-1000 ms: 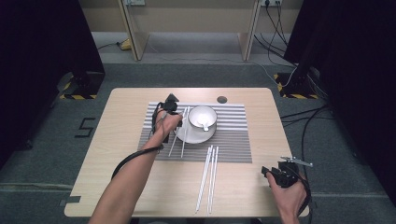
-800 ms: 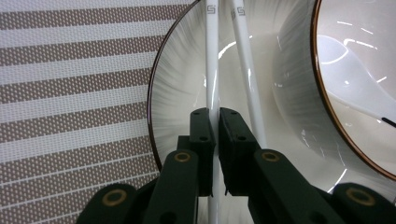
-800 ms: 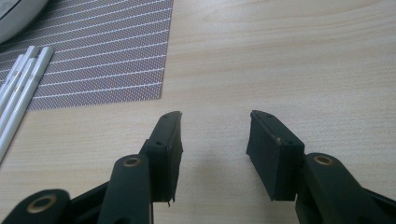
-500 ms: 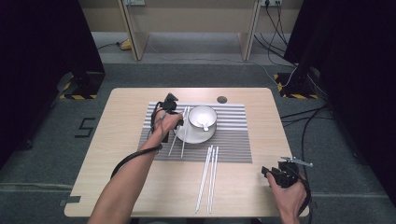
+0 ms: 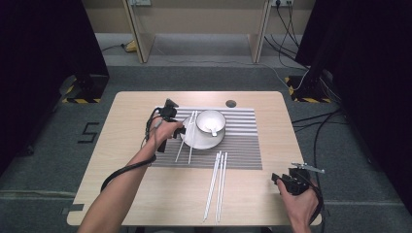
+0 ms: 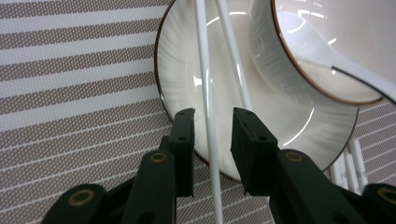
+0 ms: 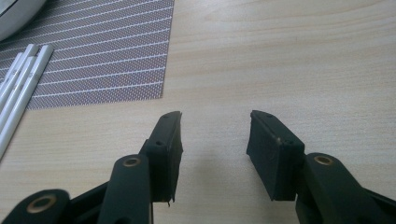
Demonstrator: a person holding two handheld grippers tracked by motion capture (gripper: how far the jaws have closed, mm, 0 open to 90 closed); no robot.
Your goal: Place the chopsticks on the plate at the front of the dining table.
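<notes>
A: L gripper (image 6: 211, 128) status?
B: Jaws just opening, partly apart; one chopstick (image 6: 205, 88) between pads, not pressed, leaning on plate (image 6: 182, 70) rim.
A: R gripper (image 7: 215, 133)?
B: Open, nothing held, over bare surface (image 7: 289, 56).

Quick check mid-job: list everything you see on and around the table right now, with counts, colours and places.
Wooden table: one, light wood, centre.
Striped placemat: one, grey and white, on the table.
White ceramic plate: one, on the placemat.
White bowl: one, on the plate.
White spoon: one, in the bowl.
White chopsticks: two leaning on the plate; several at the placemat's near edge.
Left gripper: black, jaws just opened, one chopstick between them.
Right gripper: black, open, over bare table.
</notes>
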